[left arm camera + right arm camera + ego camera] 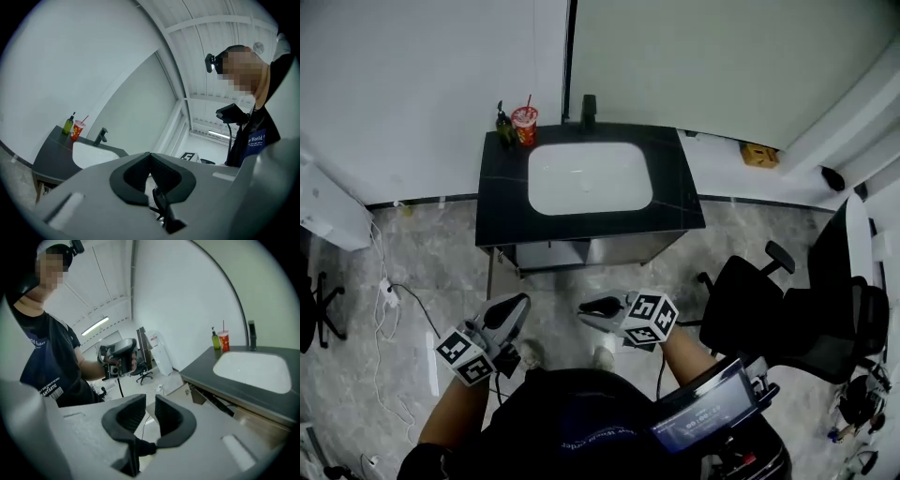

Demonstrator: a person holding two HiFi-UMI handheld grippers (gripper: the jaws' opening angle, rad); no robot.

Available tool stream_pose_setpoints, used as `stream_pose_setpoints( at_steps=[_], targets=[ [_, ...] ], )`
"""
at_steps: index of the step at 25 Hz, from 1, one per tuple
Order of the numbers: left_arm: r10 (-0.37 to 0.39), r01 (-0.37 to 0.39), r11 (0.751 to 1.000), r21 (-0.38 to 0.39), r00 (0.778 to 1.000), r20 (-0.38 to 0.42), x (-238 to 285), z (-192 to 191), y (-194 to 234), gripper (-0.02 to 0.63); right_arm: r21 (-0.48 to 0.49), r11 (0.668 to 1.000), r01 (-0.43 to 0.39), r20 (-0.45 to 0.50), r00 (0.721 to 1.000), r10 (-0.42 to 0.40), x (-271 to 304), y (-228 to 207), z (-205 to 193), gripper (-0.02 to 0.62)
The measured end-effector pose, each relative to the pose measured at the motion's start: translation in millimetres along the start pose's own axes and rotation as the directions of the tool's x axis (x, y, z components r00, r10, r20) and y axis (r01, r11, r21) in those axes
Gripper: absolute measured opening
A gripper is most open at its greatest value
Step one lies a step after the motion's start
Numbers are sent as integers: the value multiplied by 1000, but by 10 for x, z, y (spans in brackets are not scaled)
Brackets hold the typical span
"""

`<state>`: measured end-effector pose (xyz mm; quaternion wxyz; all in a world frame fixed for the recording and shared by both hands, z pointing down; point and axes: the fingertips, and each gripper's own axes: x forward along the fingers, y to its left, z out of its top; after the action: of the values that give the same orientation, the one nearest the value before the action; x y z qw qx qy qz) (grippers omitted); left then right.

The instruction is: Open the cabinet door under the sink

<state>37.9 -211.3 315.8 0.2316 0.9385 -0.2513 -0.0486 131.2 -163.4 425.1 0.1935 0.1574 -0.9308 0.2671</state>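
Left gripper is empty, with its jaws closed tip to tip. Right gripper is also empty, its jaws a narrow slit apart. Both are held in front of the person, well apart from the cabinet and touching nothing; the right one tilts down a bit.

The cabinet stands against the wall under the black table, which has a white sink set into it. At the back of the table are a faucet, a green bottle and, just beside the bottle, a red cup with a straw.

A thin brown panel sticks out from the cabinet's left front corner. It looks like the cabinet door standing open edge-on, but the head view is too steep to be sure.

A black office chair is on the grey floor to the right, and cables lie on the floor to the left.
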Motion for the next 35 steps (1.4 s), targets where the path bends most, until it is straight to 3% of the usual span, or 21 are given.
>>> stream_pose_setpoints(
  at_steps=[7,13,16,18,21,27,31,35],
  targets=[
    [-55,49,993,104,997,53,190,591,-412,0,-70,992,107,212,973,-90,-806,169,698,63],
    [-41,17,984,177,991,131,243,1023,-656,0,-113,969,221,340,925,-171,-1382,197,1049,61],
    [-18,-9,983,183,989,148,216,1129,-723,0,-88,956,279,412,884,-220,-1614,202,1160,49],
    [-5,-25,982,190,987,158,182,1222,-739,0,-63,945,322,471,844,-257,-1771,176,1294,8],
    [18,-54,977,206,984,175,90,1303,-781,0,-35,925,379,533,789,-304,-1991,156,1473,3],
    [73,-116,970,214,978,197,29,1304,-862,0,19,906,423,619,706,-343,-2509,131,1633,0],
    [86,-123,972,199,979,186,66,1205,-829,0,53,904,425,629,689,-361,-2632,69,1477,0],
    [83,-116,975,191,981,174,68,1128,-794,0,85,895,438,608,688,-395,-2592,0,1308,0]
  ],
)
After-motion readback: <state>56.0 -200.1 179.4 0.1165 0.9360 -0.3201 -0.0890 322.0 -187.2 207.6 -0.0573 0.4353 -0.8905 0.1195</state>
